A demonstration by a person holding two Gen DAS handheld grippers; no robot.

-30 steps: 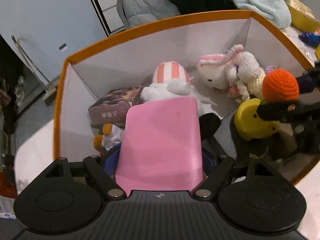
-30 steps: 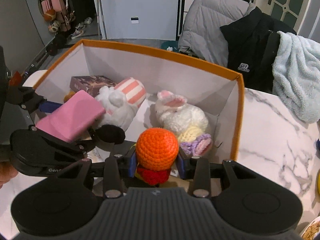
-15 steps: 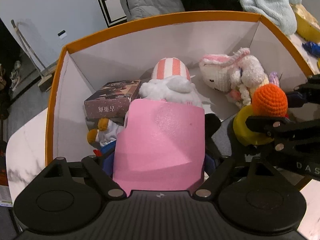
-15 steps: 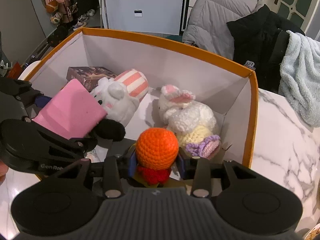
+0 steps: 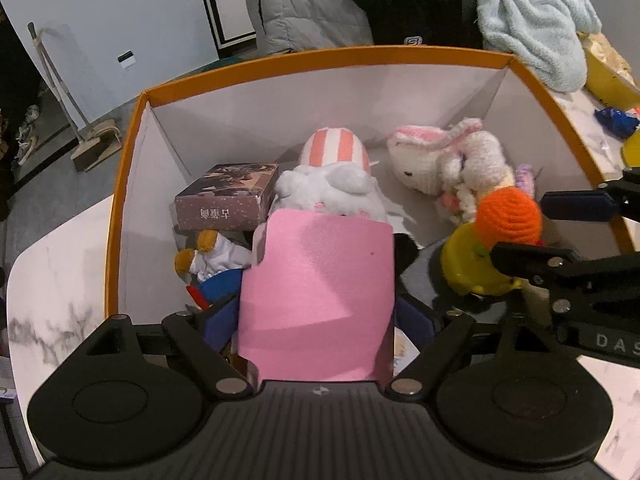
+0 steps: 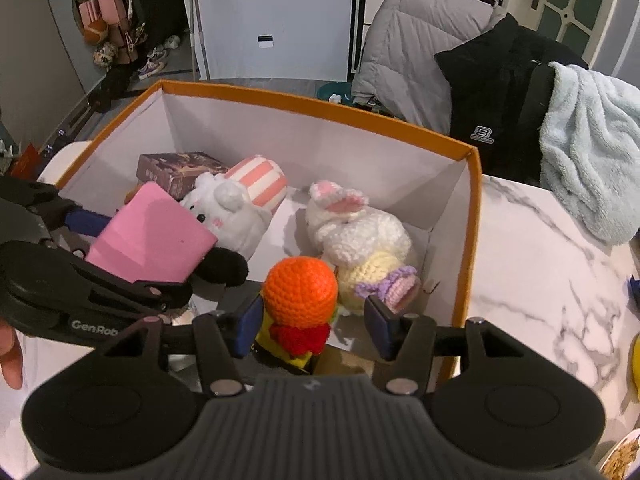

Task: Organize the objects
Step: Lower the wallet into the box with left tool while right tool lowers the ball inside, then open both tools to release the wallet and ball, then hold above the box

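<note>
Your right gripper [image 6: 312,330] has just been opening; its fingers now stand spread, clear of the orange-headed crochet toy [image 6: 300,288] inside the orange-rimmed box [image 6: 474,216]. Your left gripper [image 5: 320,316] has its fingers set wide around the pink block [image 5: 320,280]; whether they press it is unclear. The box sits on a white marbled surface [image 6: 532,272]; jackets [image 6: 416,36] hang behind.

Orange-rimmed white box [image 6: 474,216], pink block [image 5: 320,292], orange-headed yellow crochet toy [image 6: 301,292]

Grey floor [image 6: 240,76], white door [image 6: 264,16]
</note>
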